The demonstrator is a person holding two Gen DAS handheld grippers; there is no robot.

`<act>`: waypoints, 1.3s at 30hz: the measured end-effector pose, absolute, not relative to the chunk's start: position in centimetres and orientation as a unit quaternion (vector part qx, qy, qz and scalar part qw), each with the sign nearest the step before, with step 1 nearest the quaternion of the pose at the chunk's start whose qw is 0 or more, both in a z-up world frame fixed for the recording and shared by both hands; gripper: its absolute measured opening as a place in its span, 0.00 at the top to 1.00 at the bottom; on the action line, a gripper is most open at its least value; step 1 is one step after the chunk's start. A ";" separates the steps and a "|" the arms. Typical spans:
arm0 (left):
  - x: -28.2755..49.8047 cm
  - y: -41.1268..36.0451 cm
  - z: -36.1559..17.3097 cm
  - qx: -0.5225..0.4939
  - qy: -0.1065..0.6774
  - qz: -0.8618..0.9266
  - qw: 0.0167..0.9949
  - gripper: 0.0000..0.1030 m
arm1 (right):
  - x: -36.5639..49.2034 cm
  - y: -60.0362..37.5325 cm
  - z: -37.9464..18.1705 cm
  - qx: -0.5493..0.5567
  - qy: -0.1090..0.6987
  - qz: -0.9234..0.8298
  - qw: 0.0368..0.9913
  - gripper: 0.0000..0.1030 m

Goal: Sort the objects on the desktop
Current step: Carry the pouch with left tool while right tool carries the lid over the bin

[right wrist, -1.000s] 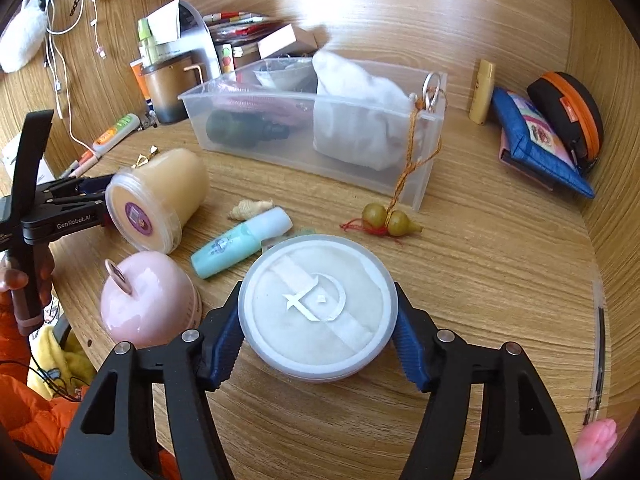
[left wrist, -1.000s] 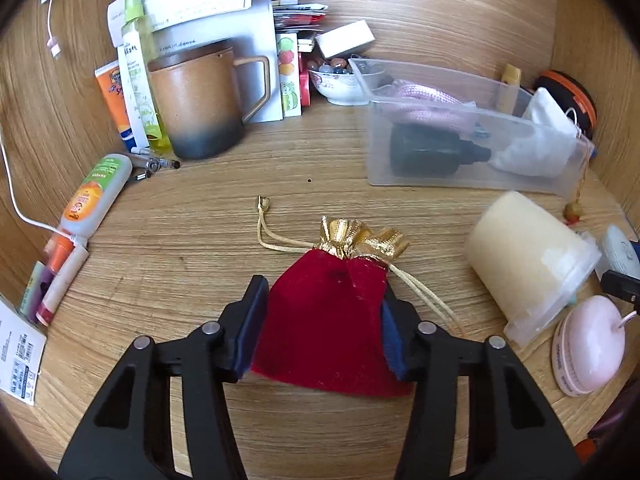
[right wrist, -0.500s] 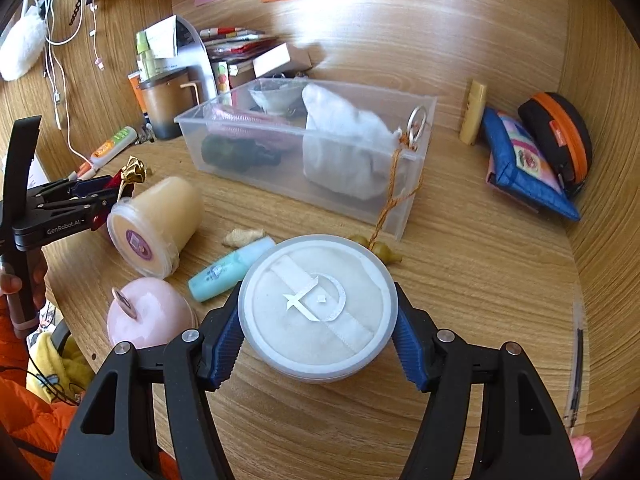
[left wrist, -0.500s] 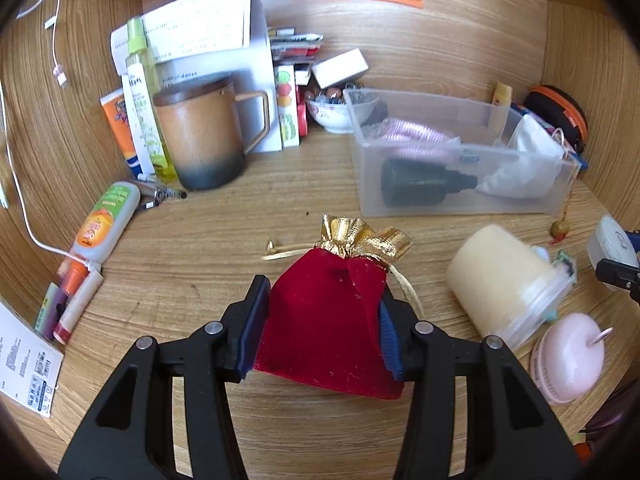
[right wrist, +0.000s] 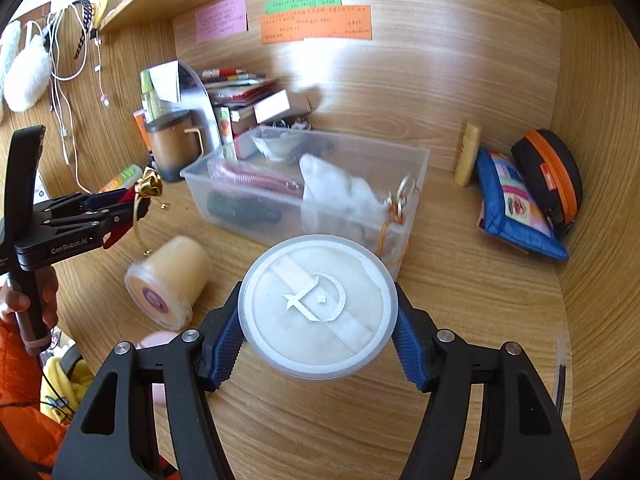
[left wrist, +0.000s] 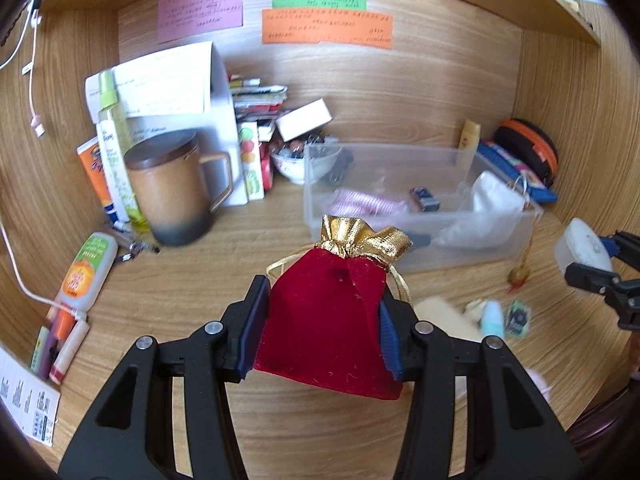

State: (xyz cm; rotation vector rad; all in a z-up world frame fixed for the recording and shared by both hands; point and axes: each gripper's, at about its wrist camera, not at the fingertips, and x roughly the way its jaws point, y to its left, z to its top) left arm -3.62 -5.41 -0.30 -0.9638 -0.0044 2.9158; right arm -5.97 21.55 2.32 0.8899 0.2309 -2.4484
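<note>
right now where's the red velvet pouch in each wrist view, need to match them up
Left wrist: the red velvet pouch sits centre, low in the picture, clamped in the left gripper.
Right wrist: far left, mid-height; only its red edge and gold top show, between the left gripper's jaws.
Shared landmark: the clear plastic bin, behind the pouch in the left view, right of it in the right view.

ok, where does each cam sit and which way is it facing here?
Left wrist: on the left gripper, looking forward and down at the desk; its fingers clamp a red pouch; the right gripper shows at the right edge.
Right wrist: on the right gripper, same heading; its fingers clamp a round puff case; the left gripper, a hand and an orange sleeve show at left.
Shared: clear bin, brown mug, wall notes.
</note>
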 end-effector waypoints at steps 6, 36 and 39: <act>-5.1 -4.6 0.7 -0.310 -0.002 0.949 0.052 0.52 | -6.9 21.0 3.5 0.321 0.090 -0.904 0.267 0.40; -13.5 -3.2 3.9 -0.311 -0.026 0.943 0.117 0.52 | -14.1 16.8 6.0 0.308 0.092 -0.903 0.285 0.40; -14.5 -3.2 3.7 -0.317 -0.026 0.941 0.118 0.52 | -14.7 16.0 5.8 0.311 0.100 -0.900 0.288 0.40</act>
